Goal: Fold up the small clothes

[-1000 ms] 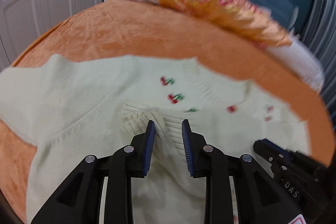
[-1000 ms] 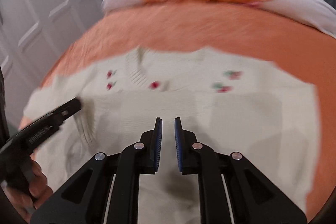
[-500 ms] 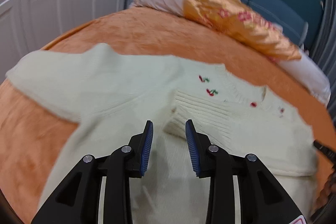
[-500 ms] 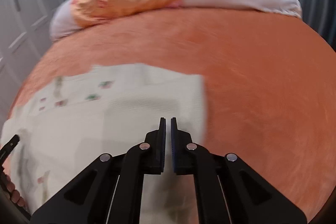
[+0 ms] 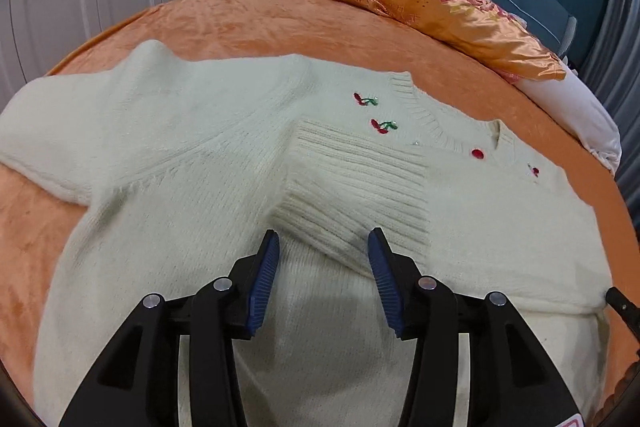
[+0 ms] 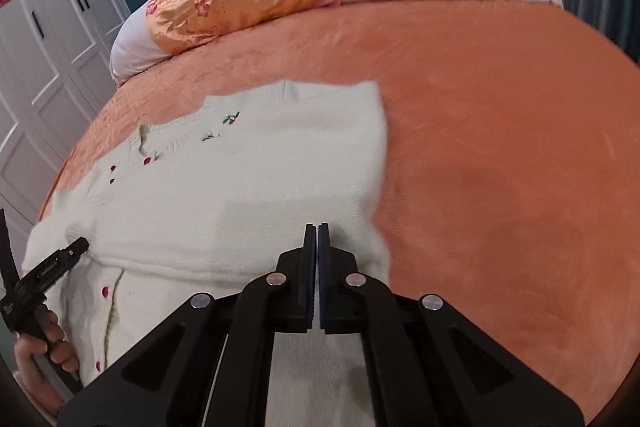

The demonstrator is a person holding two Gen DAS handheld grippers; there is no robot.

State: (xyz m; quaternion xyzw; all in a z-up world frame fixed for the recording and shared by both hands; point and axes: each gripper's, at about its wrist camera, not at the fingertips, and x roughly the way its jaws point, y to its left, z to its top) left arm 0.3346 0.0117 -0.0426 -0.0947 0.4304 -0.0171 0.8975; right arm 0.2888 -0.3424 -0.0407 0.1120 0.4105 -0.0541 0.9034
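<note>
a cream sweater (image 5: pixel 168 163) lies flat on the orange bed (image 6: pixel 500 131), one sleeve folded across its chest with the ribbed cuff (image 5: pixel 356 195) near the middle. the left claw (image 5: pixel 324 251) is spread above the cuff. the right claw (image 6: pixel 317 239) is pressed together, empty, over the sweater's right edge.

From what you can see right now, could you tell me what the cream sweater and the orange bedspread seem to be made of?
Cream sweater: a soft, fuzzy knit, probably wool or acrylic; its cuff is ribbed. Orange bedspread: a matte, short-pile plush, perhaps velvet or fleece, with a crinkled texture.
</note>
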